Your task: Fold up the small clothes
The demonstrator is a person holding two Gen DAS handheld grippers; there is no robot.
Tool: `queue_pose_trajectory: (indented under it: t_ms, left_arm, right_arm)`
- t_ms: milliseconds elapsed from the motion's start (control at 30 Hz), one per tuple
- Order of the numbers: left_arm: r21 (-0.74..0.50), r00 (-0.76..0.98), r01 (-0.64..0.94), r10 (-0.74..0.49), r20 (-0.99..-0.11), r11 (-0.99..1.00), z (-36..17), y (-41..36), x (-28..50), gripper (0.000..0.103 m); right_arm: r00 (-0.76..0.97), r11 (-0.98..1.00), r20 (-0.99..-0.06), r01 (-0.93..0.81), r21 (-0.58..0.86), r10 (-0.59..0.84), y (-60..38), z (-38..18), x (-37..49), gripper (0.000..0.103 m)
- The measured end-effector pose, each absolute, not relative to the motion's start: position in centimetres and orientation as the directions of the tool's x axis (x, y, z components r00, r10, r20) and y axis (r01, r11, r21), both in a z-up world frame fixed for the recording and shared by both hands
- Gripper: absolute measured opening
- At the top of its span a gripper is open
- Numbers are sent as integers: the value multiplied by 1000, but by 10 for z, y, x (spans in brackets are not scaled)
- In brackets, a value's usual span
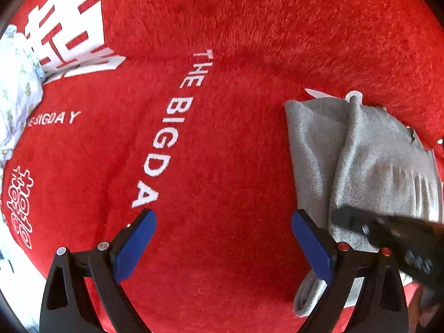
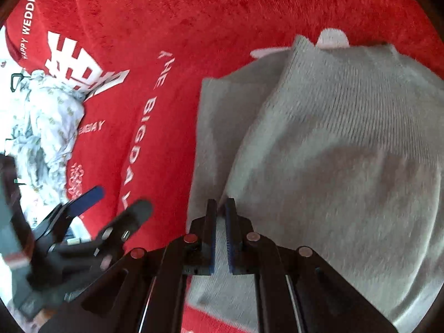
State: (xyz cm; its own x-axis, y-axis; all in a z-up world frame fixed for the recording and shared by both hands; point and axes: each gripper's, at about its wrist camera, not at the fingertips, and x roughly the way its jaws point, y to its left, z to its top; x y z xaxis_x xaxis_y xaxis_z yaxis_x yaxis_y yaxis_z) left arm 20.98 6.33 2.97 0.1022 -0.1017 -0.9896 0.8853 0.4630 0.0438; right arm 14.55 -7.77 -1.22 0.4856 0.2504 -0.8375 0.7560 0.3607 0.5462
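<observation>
Two hand-held grippers work over a red blanket (image 1: 249,27). The right hand-held gripper (image 2: 220,208) is closed on the edge of the grey garment (image 2: 333,138), probably to lift and fold it. The left hand-held gripper (image 1: 223,236) hangs open just beside the garment, holding nothing.

a home: red wedding blanket (image 1: 249,41), floral bedding (image 2: 47,127).

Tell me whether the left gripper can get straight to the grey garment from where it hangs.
Probably yes. The left gripper is open over bare red blanket, and the grey garment lies right beside its right-hand finger. Only the right gripper, shut on the garment's near edge, crowds that side.
</observation>
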Motion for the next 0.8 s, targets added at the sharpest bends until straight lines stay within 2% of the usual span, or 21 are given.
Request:
queue_pose_trajectory:
  t_ms: [167,233,300,333,633,800]
  left_arm:
    - [43,90,893,-85,-992,448,22,61,208,98]
    - [42,85,896,-79,-993,442,21,60,207,98]
    - [42,81,898,-72,-994,439,19,59,206,98]
    - [41,79,897,-69,-995,439,18,59,206,98]
    - [40,64,900,-41,-997,433,9,58,201,98]
    - [14,33,908,-38,-999,418,4,56,197,98]
  right_arm:
    - [538,270,-798,753,600,273,-67,0,115,10]
    - [563,219,-779,752,622,277,-62,0,103,17]
    - [592,158,-756,748,644,279,-56,-2,91,39]
    - [606,132,-745,744,655,280,-53,-3,86,43]
    - [717,-92,-634,680,727,292,-13,-15,32,45]
    - [740,-166,-611,665,728,281,12,-21,3,54]
